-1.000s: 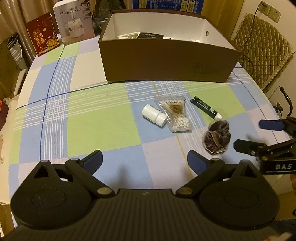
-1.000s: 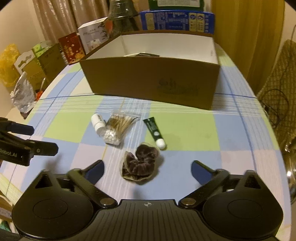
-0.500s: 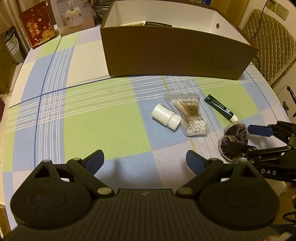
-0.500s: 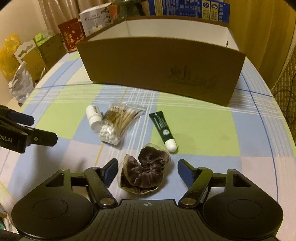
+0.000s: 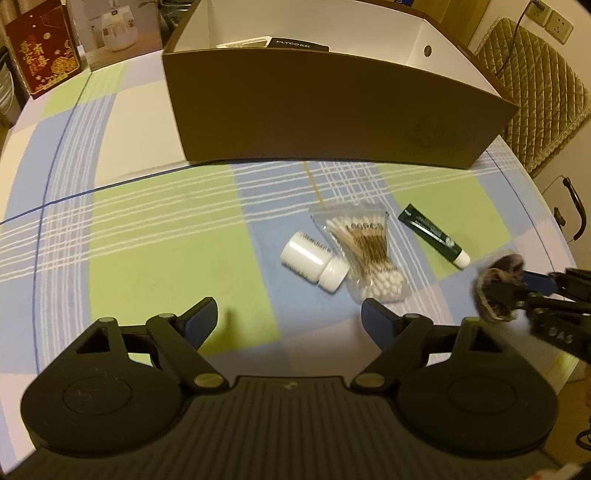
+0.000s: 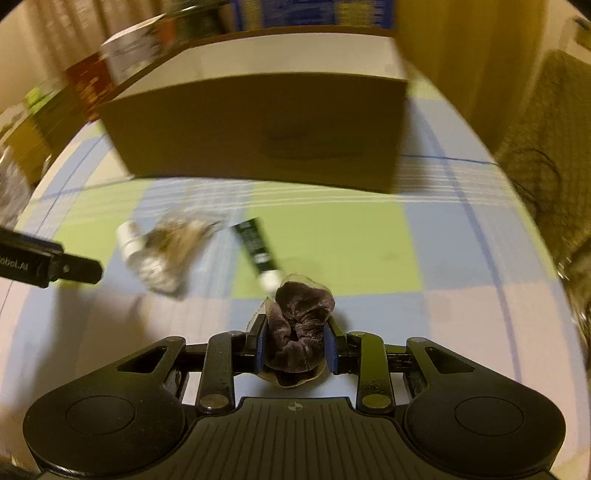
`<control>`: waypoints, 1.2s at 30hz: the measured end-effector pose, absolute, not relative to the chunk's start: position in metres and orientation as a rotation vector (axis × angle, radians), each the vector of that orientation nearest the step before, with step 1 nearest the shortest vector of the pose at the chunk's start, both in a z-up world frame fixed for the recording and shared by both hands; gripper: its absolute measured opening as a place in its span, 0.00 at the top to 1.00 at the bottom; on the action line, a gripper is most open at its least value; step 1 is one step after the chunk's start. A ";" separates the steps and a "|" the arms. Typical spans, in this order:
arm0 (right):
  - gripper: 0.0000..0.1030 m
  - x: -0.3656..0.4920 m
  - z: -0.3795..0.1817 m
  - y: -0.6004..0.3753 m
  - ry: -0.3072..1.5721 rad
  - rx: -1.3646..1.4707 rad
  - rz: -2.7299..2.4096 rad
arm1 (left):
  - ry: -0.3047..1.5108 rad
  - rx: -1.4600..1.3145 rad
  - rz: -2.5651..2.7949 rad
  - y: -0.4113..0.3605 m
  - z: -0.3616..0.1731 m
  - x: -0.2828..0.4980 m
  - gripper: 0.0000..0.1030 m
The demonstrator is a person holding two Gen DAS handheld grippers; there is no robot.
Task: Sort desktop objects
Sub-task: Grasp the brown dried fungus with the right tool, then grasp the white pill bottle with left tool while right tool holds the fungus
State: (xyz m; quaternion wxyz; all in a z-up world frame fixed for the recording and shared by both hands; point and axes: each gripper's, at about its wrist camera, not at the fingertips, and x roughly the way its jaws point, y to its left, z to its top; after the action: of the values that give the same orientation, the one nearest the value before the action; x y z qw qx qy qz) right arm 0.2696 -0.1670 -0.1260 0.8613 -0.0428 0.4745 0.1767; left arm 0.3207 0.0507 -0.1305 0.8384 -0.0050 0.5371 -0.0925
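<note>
My right gripper (image 6: 294,347) is shut on a dark brown velvet scrunchie (image 6: 299,325) in a clear wrapper, held just above the checked tablecloth; it also shows at the right edge of the left wrist view (image 5: 498,291). My left gripper (image 5: 290,314) is open and empty, low over the cloth. Ahead of it lie a white pill bottle (image 5: 314,264), a bag of cotton swabs (image 5: 364,251) and a dark green tube (image 5: 434,236). The open brown cardboard box (image 5: 332,110) stands behind them.
A red box (image 5: 42,55) and a white product box (image 5: 114,29) stand at the table's back left. A quilted chair (image 5: 535,92) is at the right, beyond the round table's edge. The box holds a dark packet (image 5: 299,43).
My right gripper closed on the scrunchie and lifted it slightly; its view is now motion-blurred. My left gripper moved forward, toward the bottle and swabs, still open.
</note>
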 end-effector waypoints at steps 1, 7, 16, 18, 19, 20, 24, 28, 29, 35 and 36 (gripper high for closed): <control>0.73 0.272 -0.126 -0.172 0.997 -0.079 0.343 | 1.137 -0.016 -0.195 0.050 -0.132 0.325 0.20; 0.73 0.278 -0.126 -0.211 1.017 -0.014 0.201 | 1.124 -0.023 -0.181 0.044 -0.134 0.344 0.20; 0.73 0.279 -0.126 -0.237 1.026 0.045 0.117 | 1.154 0.007 -0.157 0.037 -0.154 0.368 0.33; 0.73 0.280 -0.127 -0.235 1.027 0.041 0.116 | 1.165 0.003 -0.165 0.039 -0.158 0.368 0.35; 0.73 0.280 -0.127 -0.236 1.028 0.041 0.115 | 1.166 0.009 -0.170 0.041 -0.158 0.367 0.35; 0.73 0.281 -0.127 -0.237 1.029 0.044 0.115 | 1.165 0.019 -0.176 0.042 -0.158 0.366 0.38; 0.73 0.284 -0.130 -0.238 1.034 0.051 0.112 | 1.154 0.035 -0.194 0.048 -0.159 0.361 0.49; 0.73 0.287 -0.132 -0.237 1.037 0.046 0.114 | 1.144 0.031 -0.194 0.050 -0.158 0.362 0.52; 0.73 0.288 -0.132 -0.237 1.038 0.044 0.115 | 1.142 0.030 -0.196 0.050 -0.158 0.363 0.52; 0.73 0.288 -0.134 -0.238 1.037 0.047 0.119 | 1.134 0.052 -0.215 0.044 -0.157 0.366 0.58; 0.73 0.288 -0.134 -0.238 1.037 0.045 0.120 | 1.132 0.052 -0.217 0.044 -0.157 0.366 0.59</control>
State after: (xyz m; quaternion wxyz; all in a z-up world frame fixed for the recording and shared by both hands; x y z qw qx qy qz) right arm 0.2882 -0.2381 -0.1337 0.8666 0.0216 0.4952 0.0574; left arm 0.3659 0.0436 -0.1565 0.8380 0.0246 0.5353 -0.1026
